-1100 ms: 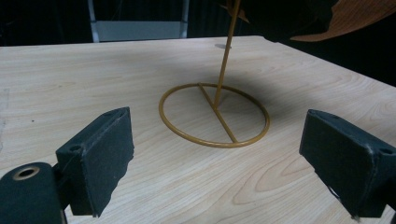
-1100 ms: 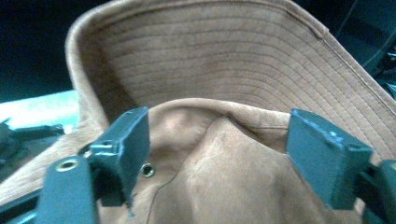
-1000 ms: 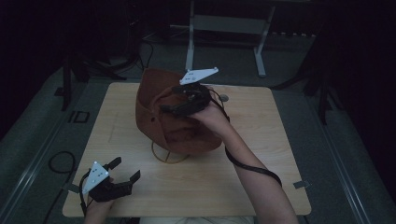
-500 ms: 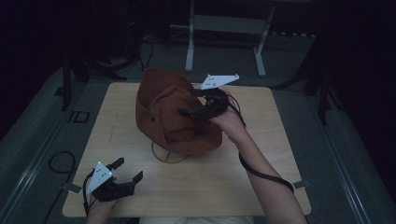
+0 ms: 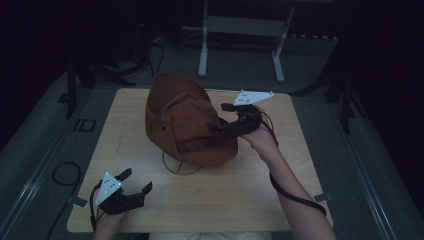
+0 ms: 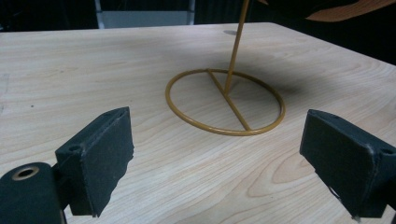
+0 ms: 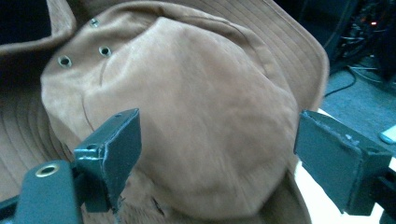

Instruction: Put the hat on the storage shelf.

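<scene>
Both grippers are wide open, holding nothing. Right gripper [image 5: 226, 119] faces the hat [image 5: 182, 122]; a bump might tip it off its stand [image 6: 225, 101].

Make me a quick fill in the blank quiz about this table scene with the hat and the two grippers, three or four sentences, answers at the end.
1. The brown hat sits on a thin ____-coloured wire stand with a ring base.
2. The right gripper has its jaws ____, one on each side of the hat's crown.
3. The left gripper is at the ____ left corner of the wooden table.
4. Three metal ____ show on the side of the hat's crown in the right gripper view.

Answers: gold; open; near; eyelets
</scene>
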A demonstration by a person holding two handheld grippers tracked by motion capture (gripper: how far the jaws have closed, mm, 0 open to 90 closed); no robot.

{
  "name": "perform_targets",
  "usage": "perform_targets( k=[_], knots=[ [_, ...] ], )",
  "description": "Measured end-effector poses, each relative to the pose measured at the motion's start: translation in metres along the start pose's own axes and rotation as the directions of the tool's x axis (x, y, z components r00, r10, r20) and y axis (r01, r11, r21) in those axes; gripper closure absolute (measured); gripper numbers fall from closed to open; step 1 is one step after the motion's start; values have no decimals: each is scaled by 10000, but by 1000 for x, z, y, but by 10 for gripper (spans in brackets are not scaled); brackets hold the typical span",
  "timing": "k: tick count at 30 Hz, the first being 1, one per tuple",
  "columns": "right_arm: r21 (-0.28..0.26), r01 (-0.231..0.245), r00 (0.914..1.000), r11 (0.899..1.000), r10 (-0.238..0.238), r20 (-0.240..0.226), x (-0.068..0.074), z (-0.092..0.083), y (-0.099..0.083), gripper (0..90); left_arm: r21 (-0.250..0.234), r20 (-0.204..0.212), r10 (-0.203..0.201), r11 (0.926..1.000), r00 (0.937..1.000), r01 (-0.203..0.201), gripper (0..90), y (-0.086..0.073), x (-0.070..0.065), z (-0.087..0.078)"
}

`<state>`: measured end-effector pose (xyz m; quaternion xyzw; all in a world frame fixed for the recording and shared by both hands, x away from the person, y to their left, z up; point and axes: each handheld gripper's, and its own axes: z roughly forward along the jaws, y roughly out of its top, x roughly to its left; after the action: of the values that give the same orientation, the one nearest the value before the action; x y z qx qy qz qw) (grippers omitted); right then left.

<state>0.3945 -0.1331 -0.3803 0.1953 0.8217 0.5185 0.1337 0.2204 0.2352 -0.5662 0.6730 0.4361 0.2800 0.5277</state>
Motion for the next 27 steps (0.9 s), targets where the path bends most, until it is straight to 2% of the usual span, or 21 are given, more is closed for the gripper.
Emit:
perform_targets(
  k=[4, 8, 16, 27],
  knots=[
    [-12, -8, 9996, 10000, 8, 285, -3, -9, -11, 149, 34, 11, 70, 10000, 10000, -70, 104, -1, 0, 1],
    [-97, -346, 9985, 9994, 350, 422, -8, -18, -27, 149, 106, 69, 72, 9999, 10000, -72, 104, -1, 0, 2],
    [-70, -653, 9949, 9978, 656, 769, -16, -35, -57, 148, 118, 9, 101, 9999, 9999, -101, 105, -2, 0, 2],
    [2, -1211, 9836, 9926, 1199, 1349, -29, -58, -103, 145, 233, 27, -24, 9997, 10000, 24, 105, -2, 0, 4]
  ],
)
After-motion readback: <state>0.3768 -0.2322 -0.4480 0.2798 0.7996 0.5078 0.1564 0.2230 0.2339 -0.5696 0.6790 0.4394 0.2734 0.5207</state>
